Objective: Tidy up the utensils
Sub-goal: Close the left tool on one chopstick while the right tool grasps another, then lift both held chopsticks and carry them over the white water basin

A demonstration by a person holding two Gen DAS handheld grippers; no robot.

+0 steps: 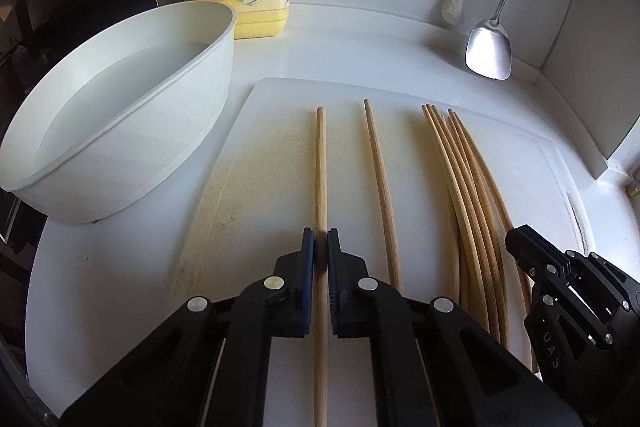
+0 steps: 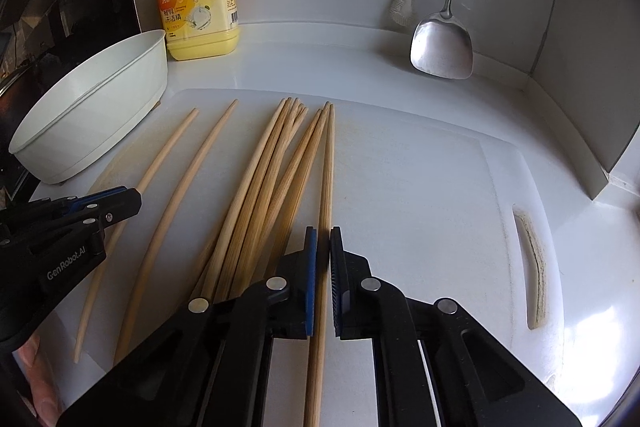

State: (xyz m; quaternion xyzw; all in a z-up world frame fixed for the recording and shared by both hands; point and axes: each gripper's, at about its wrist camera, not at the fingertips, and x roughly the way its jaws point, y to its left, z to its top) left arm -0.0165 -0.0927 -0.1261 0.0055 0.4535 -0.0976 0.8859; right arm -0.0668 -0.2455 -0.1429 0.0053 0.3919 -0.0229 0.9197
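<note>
2 grippers are each clamping 1 chopstick: left gripper the leftmost chopstick, right gripper the bundle's rightmost chopstick, all lying on a white cutting board atop the white counter.

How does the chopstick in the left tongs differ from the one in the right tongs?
The pale bamboo chopstick in the left tongs lies alone at the left of the white cutting board; the pale bamboo chopstick in the right tongs lies at the bundle's right edge, its tip meeting the bundled bamboo chopsticks. Both are gripped mid-shaft, pointing away, by the left tongs and the right tongs.
</note>
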